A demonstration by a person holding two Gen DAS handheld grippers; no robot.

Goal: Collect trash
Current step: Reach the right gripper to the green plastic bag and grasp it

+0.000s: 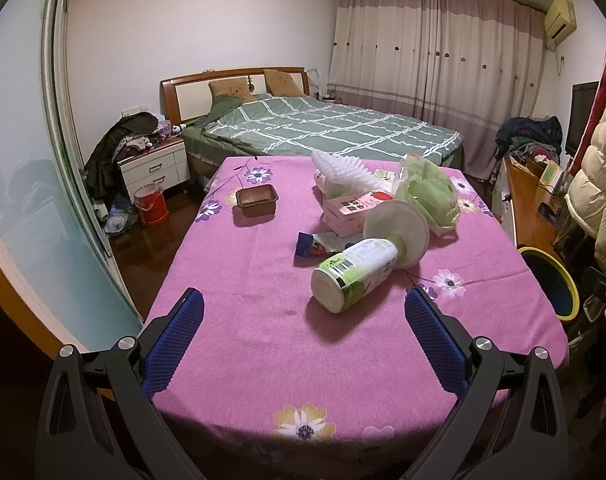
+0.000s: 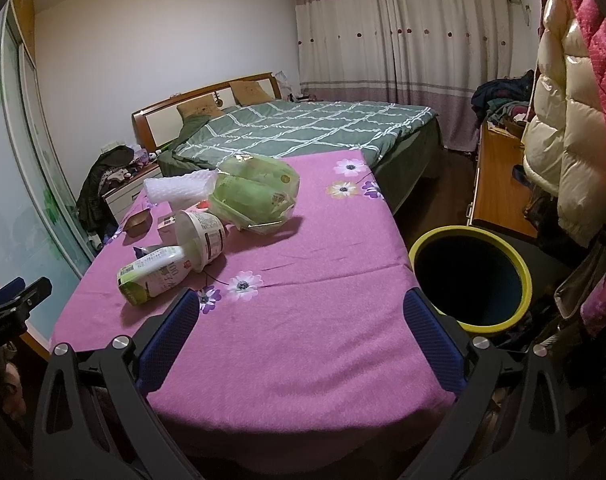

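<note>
Bedroom, pink floral table [image 1: 263, 320]. Left gripper [image 1: 303, 332] and right gripper [image 2: 301, 330] both spread wide, empty. Nearest trash: bottle [image 1: 353, 276] on its side mid-table, likely light, stiff, rolls; pinch across the body. Beyond it green bag [image 1: 429, 196], soft, crinkly. Bin [image 2: 471, 278] beside the table's right edge

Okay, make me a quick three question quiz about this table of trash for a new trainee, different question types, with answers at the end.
1. True or false: the left tool grips the bottle.
2. The bin stands at which side of the table: A left, B right, C far end?
3. Fill in: the bottle lies on its ____.

Key: 1 false, both the left and right tool are open and empty. 2 B. 3 side.
</note>
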